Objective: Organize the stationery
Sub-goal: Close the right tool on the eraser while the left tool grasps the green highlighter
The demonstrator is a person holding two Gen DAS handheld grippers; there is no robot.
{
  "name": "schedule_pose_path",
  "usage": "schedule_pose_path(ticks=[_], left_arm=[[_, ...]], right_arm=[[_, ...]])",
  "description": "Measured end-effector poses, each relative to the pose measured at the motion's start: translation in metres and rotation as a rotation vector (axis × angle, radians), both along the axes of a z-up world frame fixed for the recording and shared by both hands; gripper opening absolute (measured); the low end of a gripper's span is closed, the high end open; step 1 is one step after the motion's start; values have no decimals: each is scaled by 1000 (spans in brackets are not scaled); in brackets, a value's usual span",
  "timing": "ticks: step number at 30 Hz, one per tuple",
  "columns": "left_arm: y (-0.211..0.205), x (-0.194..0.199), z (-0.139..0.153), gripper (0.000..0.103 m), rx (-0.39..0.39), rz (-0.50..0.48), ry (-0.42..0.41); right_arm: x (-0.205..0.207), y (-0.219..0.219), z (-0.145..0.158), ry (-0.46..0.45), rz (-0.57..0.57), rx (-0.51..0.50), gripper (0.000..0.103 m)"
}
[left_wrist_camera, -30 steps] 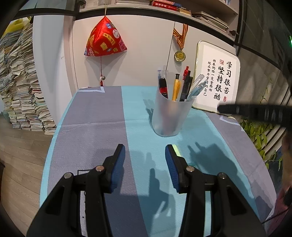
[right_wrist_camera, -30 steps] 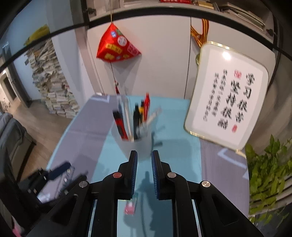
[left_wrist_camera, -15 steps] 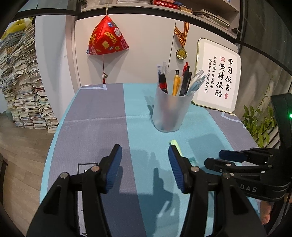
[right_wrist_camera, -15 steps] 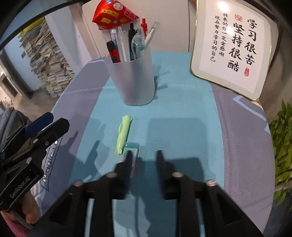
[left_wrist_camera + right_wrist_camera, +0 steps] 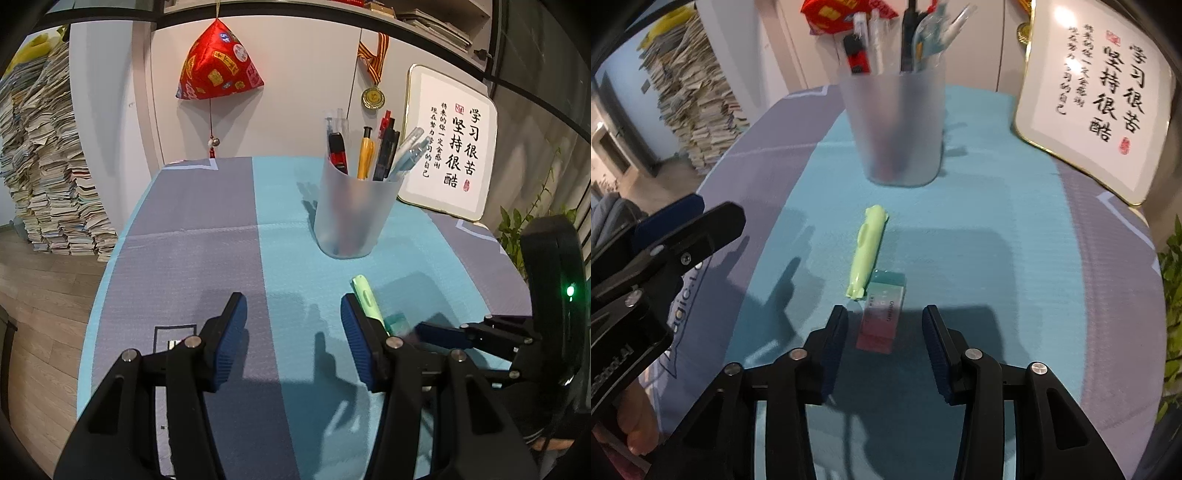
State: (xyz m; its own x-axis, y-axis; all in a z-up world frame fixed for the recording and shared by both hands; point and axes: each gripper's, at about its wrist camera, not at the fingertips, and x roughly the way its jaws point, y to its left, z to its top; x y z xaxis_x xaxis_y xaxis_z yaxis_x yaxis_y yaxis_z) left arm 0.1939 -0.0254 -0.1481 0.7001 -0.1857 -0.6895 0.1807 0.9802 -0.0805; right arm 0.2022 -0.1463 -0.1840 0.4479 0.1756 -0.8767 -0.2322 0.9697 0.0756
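A frosted pen cup (image 5: pixel 899 122) holding several pens stands on the blue and grey table mat; it also shows in the left wrist view (image 5: pixel 351 214). A light green highlighter (image 5: pixel 866 251) lies in front of it, also in the left wrist view (image 5: pixel 367 299). A teal and pink eraser (image 5: pixel 882 312) lies beside the highlighter's near end. My right gripper (image 5: pixel 884 325) is open, low over the mat, its fingers either side of the eraser without touching it. My left gripper (image 5: pixel 291 314) is open and empty over the mat, left of the highlighter.
A framed calligraphy board (image 5: pixel 448 155) leans at the back right. A red hanging ornament (image 5: pixel 218 70) and a medal (image 5: pixel 373 96) hang on the wall behind. Stacks of books (image 5: pixel 48 177) stand on the floor to the left. A plant (image 5: pixel 1171 317) is off the table's right edge.
My right gripper has dropped from high above the cup down to the mat and opened around the eraser. My left gripper has shifted slightly and stays open.
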Motion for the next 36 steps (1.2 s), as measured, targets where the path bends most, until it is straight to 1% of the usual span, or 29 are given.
schedule_pose_path(ticks=[1, 3, 8, 12, 15, 17, 19, 20, 21, 22, 23, 24, 25, 30, 36], left_arm=[[-1, 1, -1, 51, -1, -3, 3], [-4, 2, -3, 51, -1, -15, 13], [-24, 11, -11, 51, -1, -58, 46], [-52, 24, -21, 51, 23, -104, 74], [-68, 34, -30, 50, 57, -115, 90], [-71, 40, -35, 49, 59, -116, 108], [-73, 45, -42, 32, 50, -121, 137], [-73, 47, -45, 18, 48, -122, 153], [-72, 47, -45, 12, 53, -115, 141], [-72, 47, -45, 12, 54, -117, 143], [-70, 47, -45, 11, 35, -125, 153], [-67, 45, -42, 11, 3, -133, 154], [-65, 42, -38, 11, -4, -133, 143], [-53, 20, -5, 11, -21, -136, 49], [-39, 6, 21, 12, -45, -125, -11]], right_arm=[[0, 0, 0, -2, -4, -16, 21], [1, -8, 2, 16, -19, 16, 21], [2, -39, 7, 15, -100, 40, 21], [-2, -58, 8, 16, -139, 58, 21], [-8, -73, 8, 18, -155, 75, 21], [-10, -79, 9, 17, -167, 85, 21], [-12, -87, 11, 13, -177, 96, 21], [-12, -88, 12, 11, -181, 99, 21], [-12, -91, 13, 8, -184, 104, 21], [-13, -90, 13, 6, -186, 107, 20], [-13, -91, 14, 3, -187, 112, 20], [-13, -93, 15, 1, -187, 117, 20], [-13, -94, 15, 0, -187, 120, 21], [-12, -88, 18, -5, -179, 136, 21], [-11, -80, 26, -22, -166, 150, 21]])
